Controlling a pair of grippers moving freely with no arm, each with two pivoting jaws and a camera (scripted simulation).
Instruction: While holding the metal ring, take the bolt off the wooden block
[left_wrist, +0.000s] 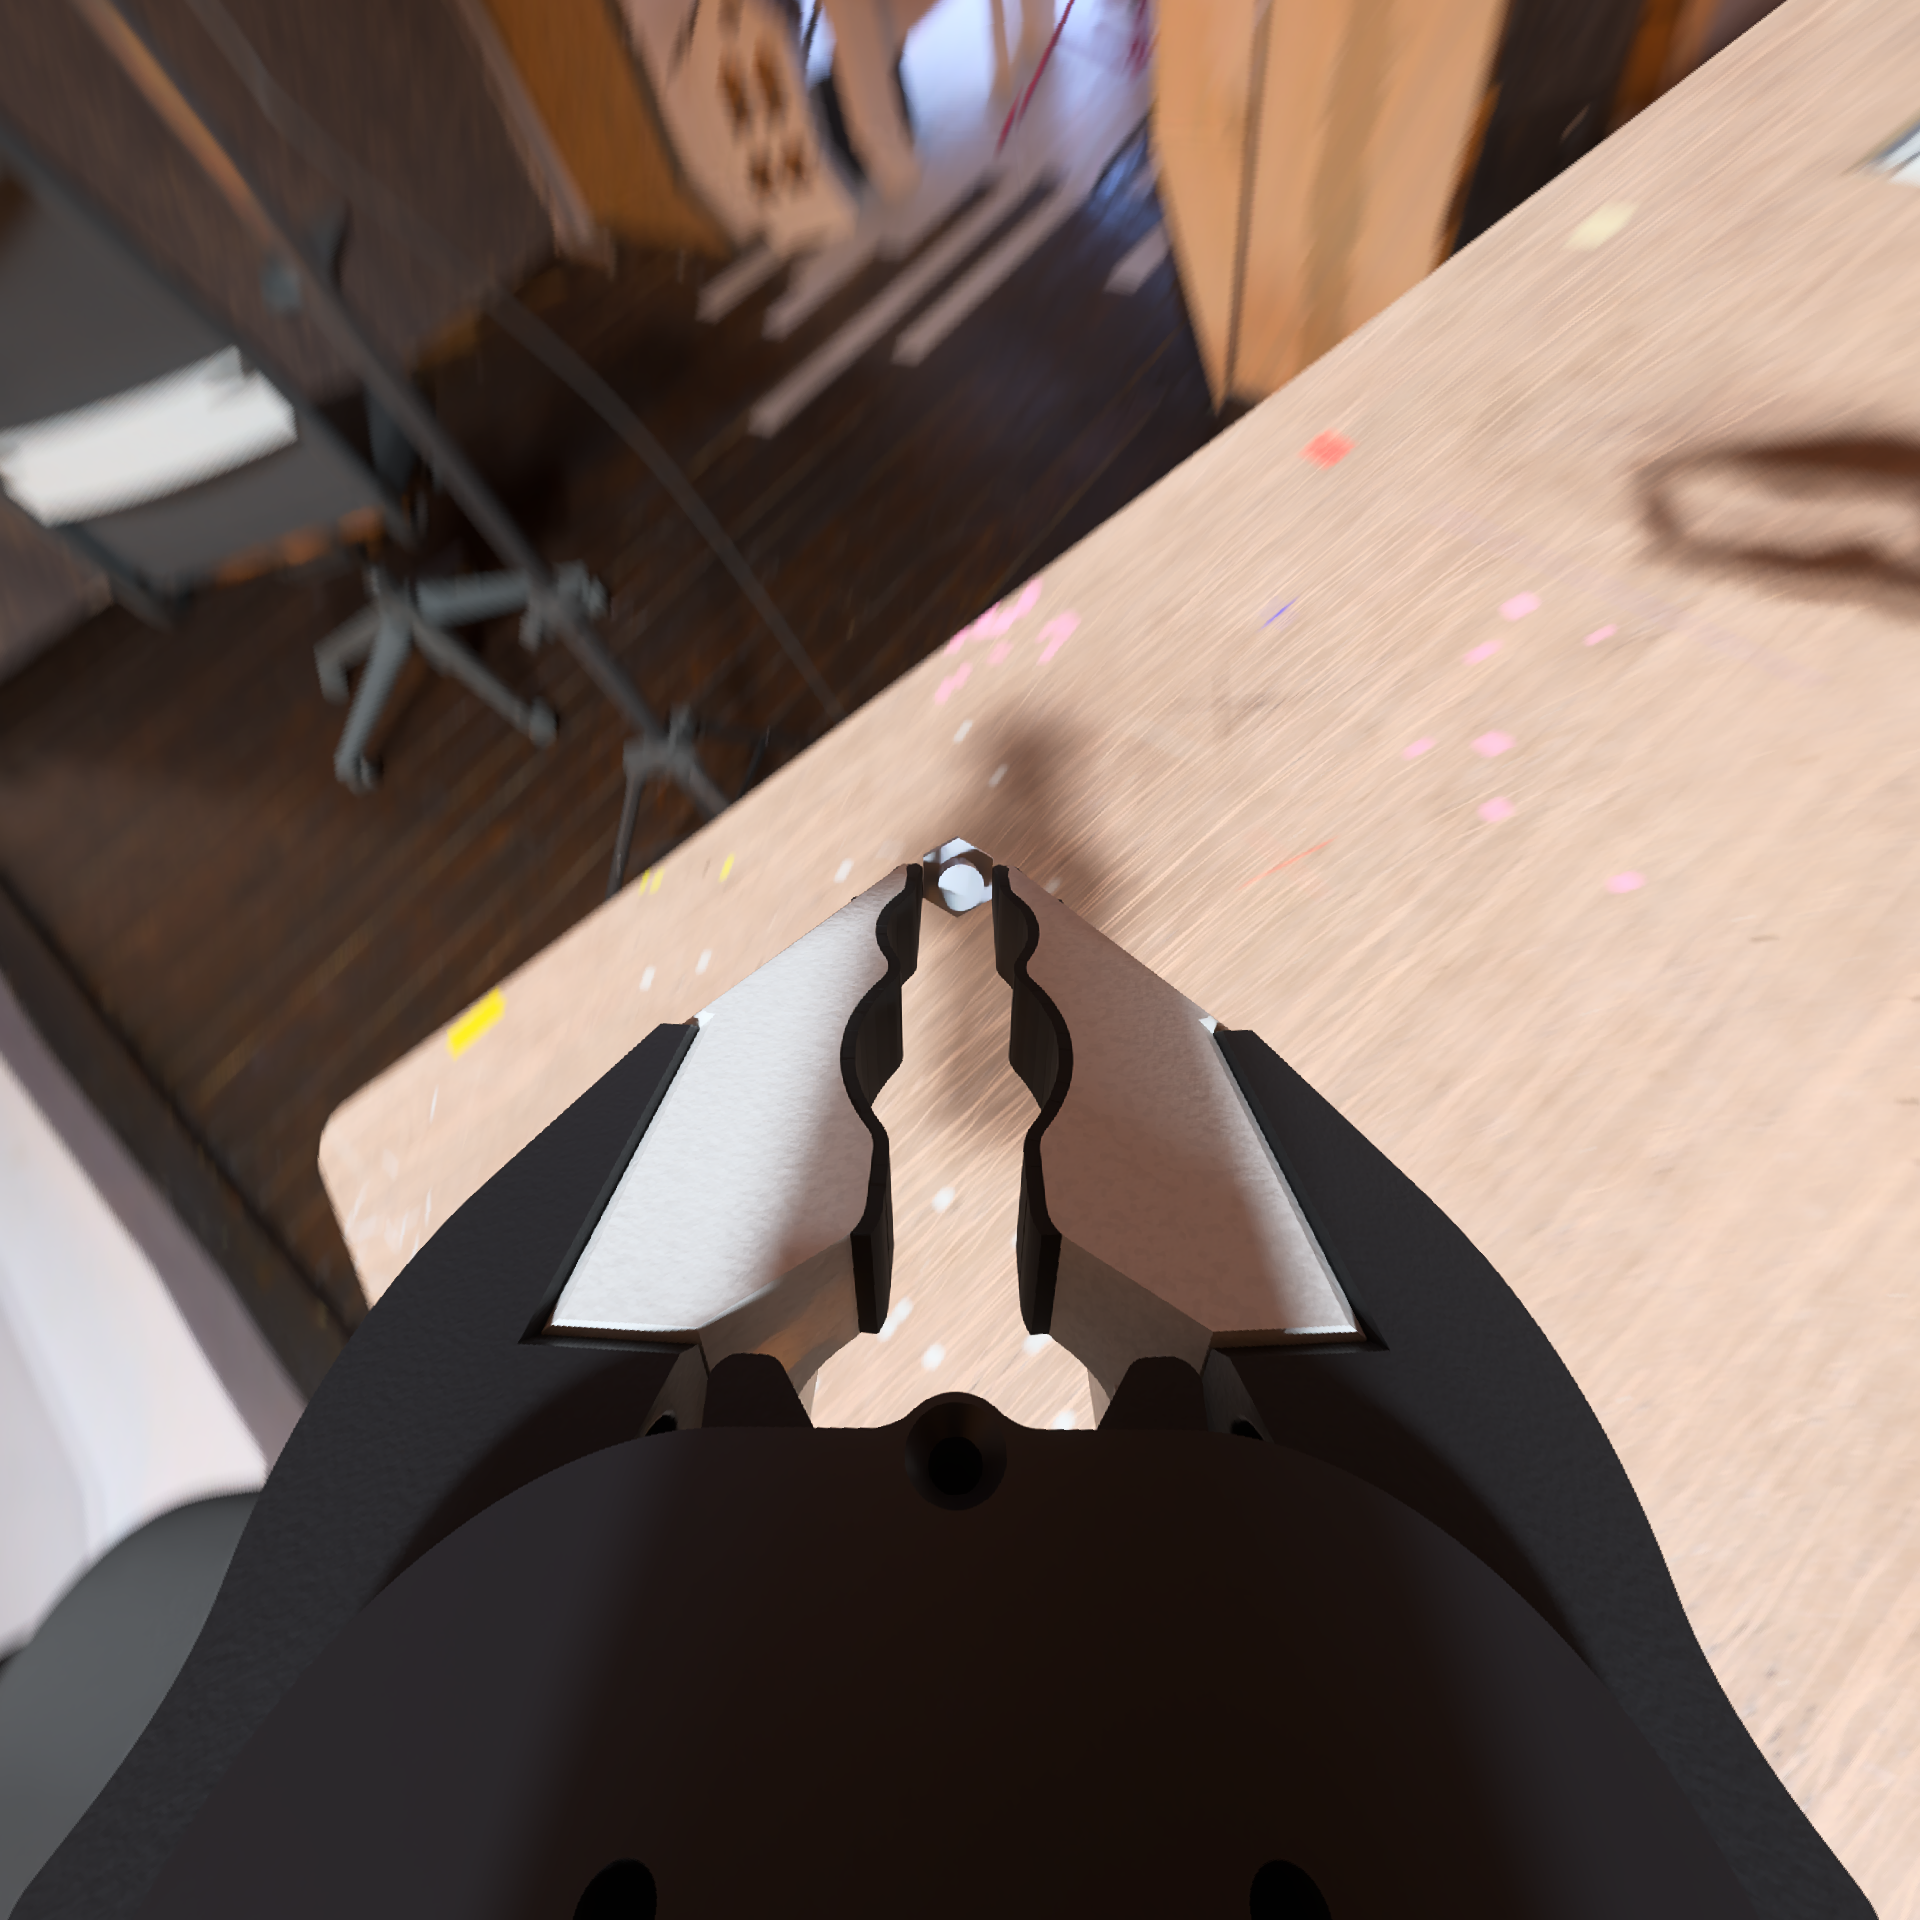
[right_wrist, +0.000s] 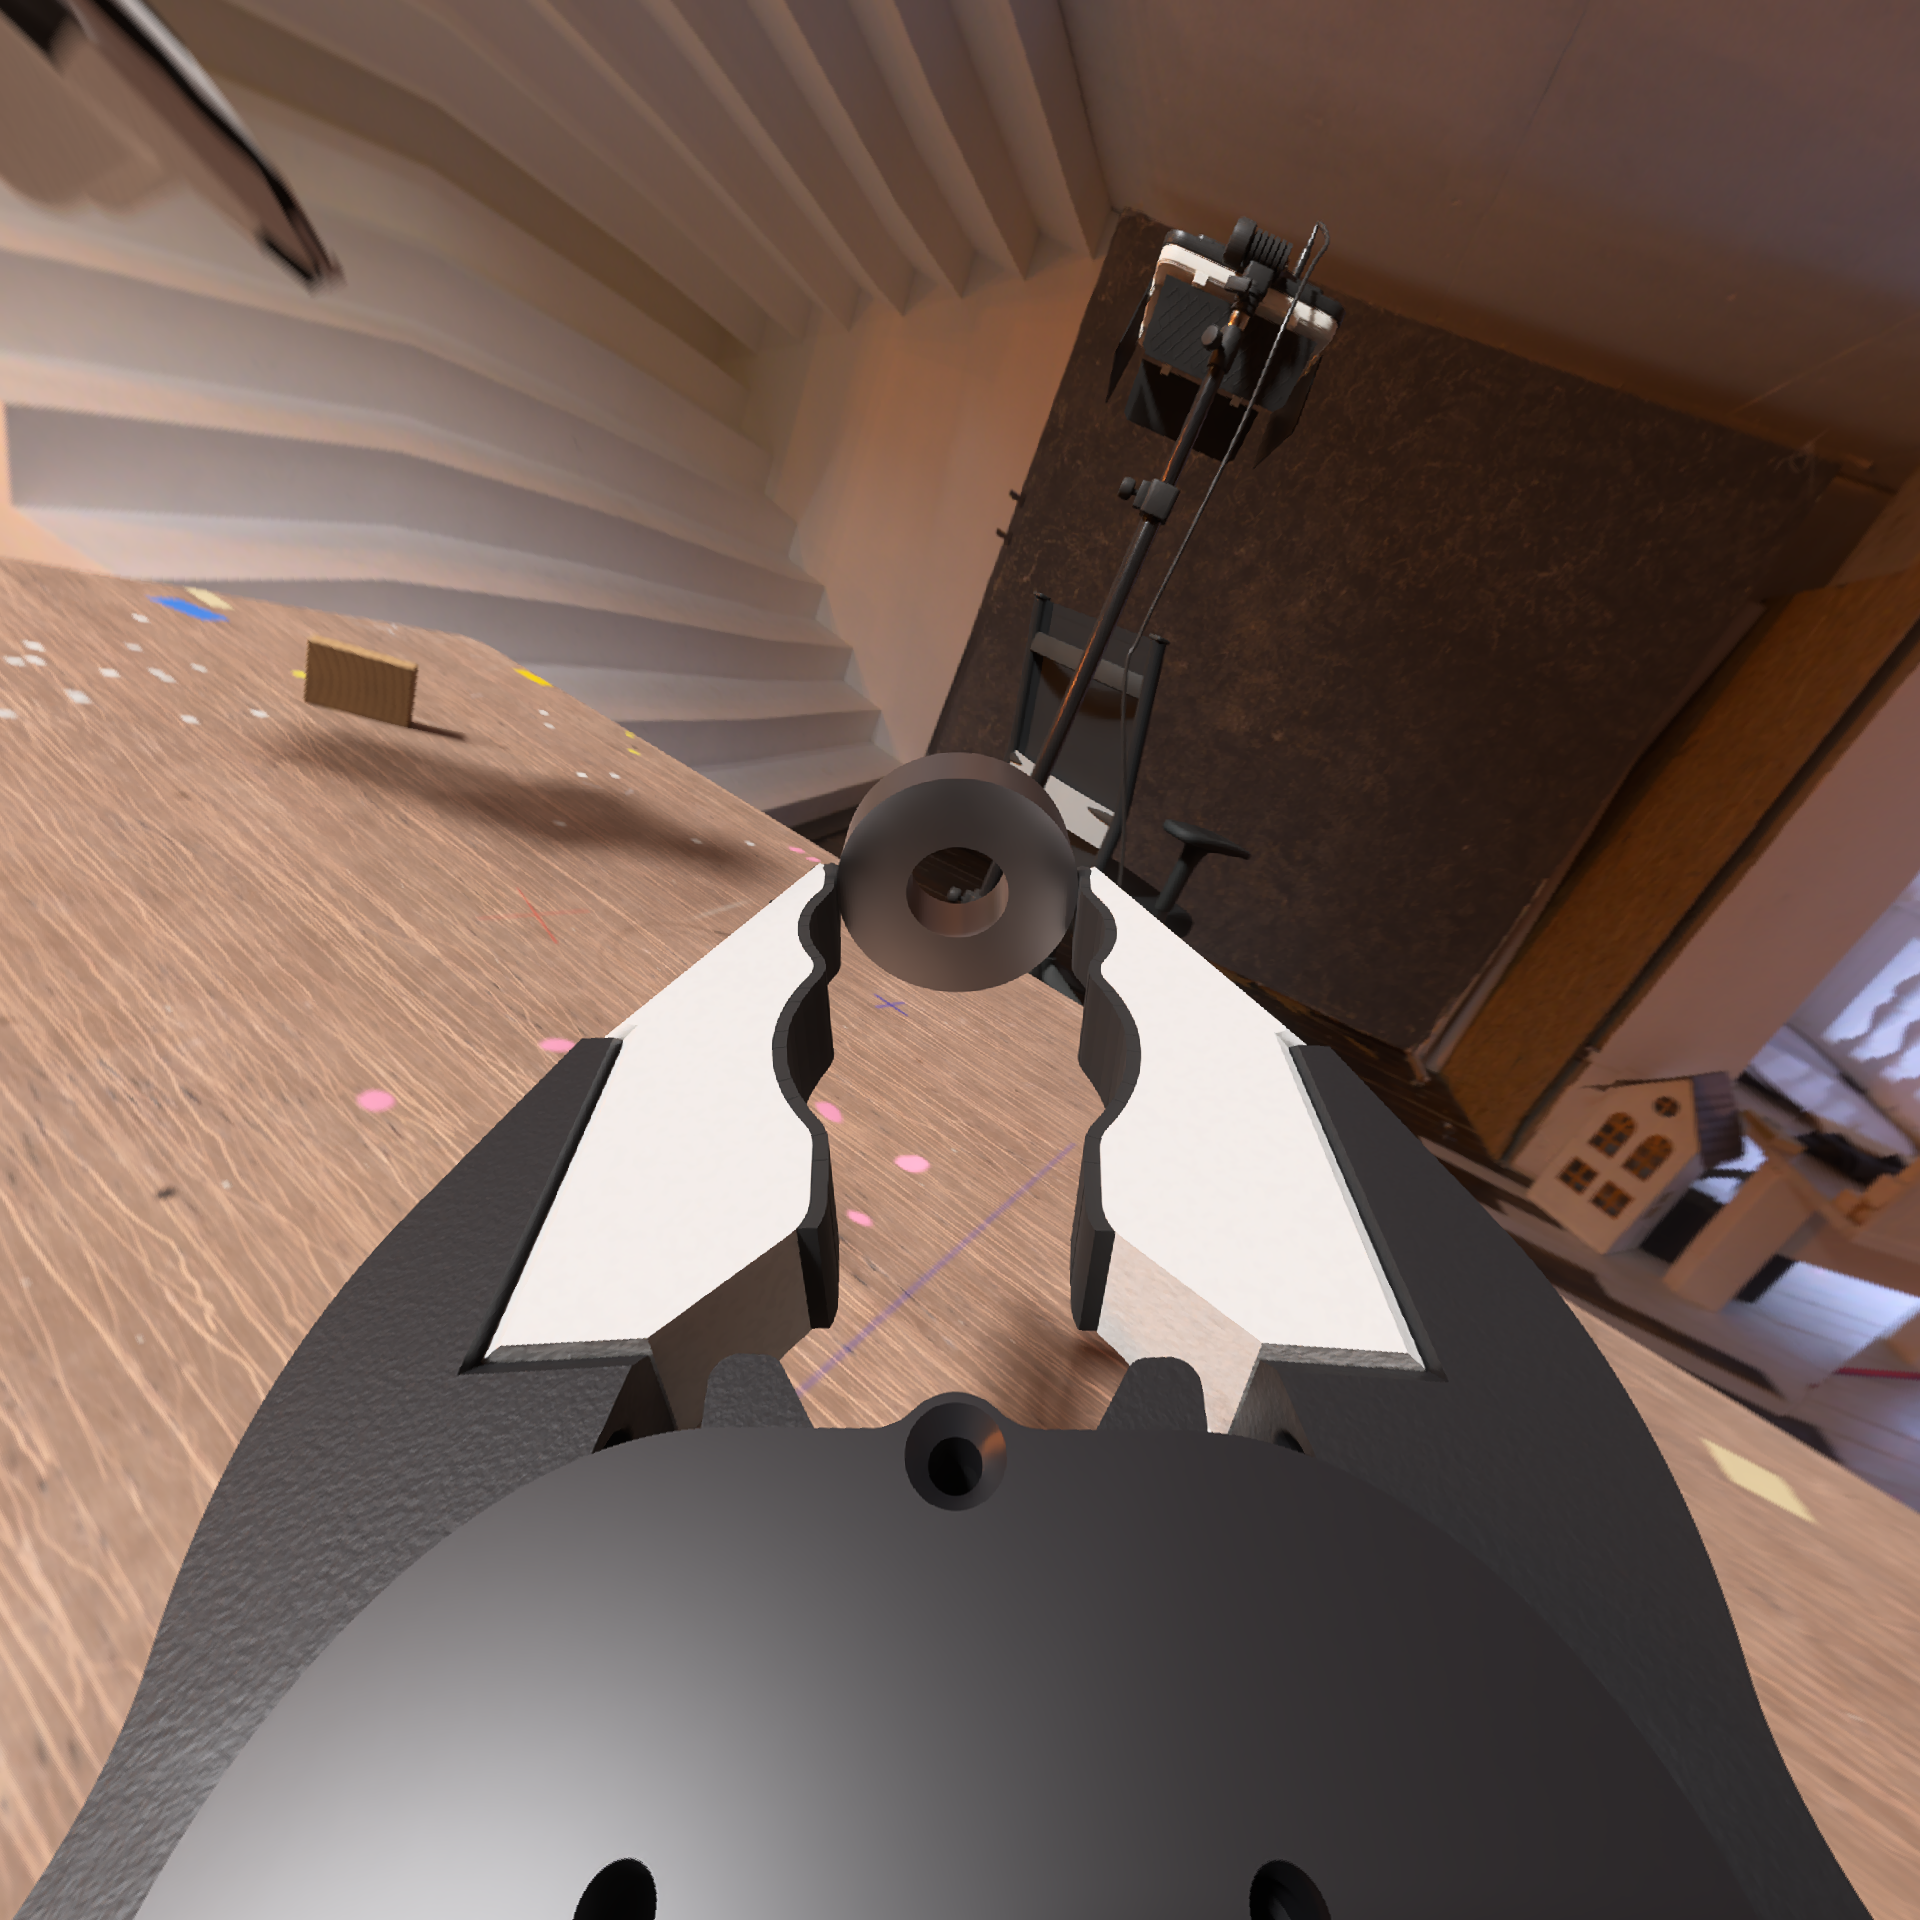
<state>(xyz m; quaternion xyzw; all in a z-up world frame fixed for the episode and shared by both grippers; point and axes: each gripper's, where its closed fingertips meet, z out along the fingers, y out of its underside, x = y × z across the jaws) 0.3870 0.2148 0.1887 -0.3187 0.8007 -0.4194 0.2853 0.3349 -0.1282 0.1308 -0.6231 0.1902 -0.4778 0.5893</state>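
In the left wrist view, my left gripper (left_wrist: 957, 885) is shut on a small silver bolt (left_wrist: 958, 881), held at the fingertips above the wooden table (left_wrist: 1455, 935). In the right wrist view, my right gripper (right_wrist: 956, 899) is shut on a dark metal ring (right_wrist: 956, 871), held at the fingertips with its hole facing the camera, above the table. The wooden block (right_wrist: 361, 681) stands on the table far to the left in that view, with nothing on top of it. The block does not show in the left wrist view.
The table's edge and rounded corner (left_wrist: 343, 1143) lie left of my left gripper, with dark floor and an office chair base (left_wrist: 447, 644) beyond. A lamp stand (right_wrist: 1195, 436) and a small white house model (right_wrist: 1621, 1153) stand beyond the table in the right wrist view.
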